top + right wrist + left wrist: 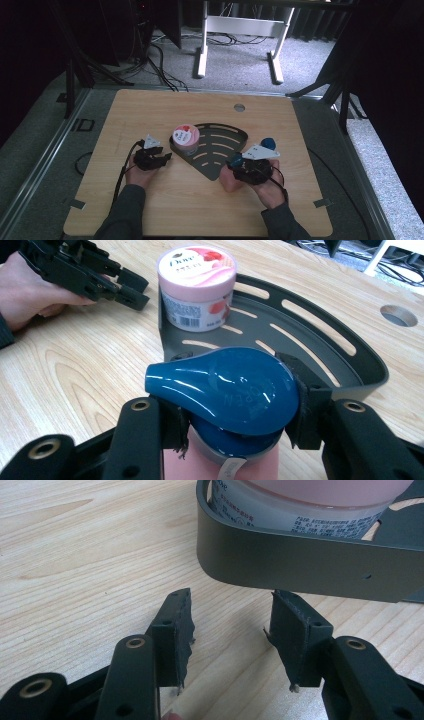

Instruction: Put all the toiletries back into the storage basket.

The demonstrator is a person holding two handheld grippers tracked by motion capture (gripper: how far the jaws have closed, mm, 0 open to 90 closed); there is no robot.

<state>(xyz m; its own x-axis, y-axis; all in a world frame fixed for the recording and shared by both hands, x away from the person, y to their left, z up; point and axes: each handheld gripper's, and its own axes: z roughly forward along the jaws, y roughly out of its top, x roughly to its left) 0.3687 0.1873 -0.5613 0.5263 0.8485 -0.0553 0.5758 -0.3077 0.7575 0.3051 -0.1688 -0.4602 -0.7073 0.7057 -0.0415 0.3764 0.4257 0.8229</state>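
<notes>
Overhead, the right gripper (239, 161) held a pink bottle (231, 179) with a blue cap (236, 160) at the near edge of the dark corner tray (227, 131); the left gripper (162, 159) lay just beside the tray. Closer, the left gripper (231, 630) stood parted and empty near the tray's wall (300, 562). Lastly, the right gripper (235, 395) was clamped on the bottle (220, 467) under its glossy teardrop-shaped cap (225, 390) — behind stood a pink-lidded jar (197, 287) in the tray (360, 362).

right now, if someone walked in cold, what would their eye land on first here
Probably the pink bottle with the blue flip cap, clamped between the right gripper jaws at the near right edge of the dark fan-shaped slotted tray. Next, the pink tub standing upright in the tray's left corner. The left gripper rests open on the wooden table just outside that corner, holding nothing.
</notes>
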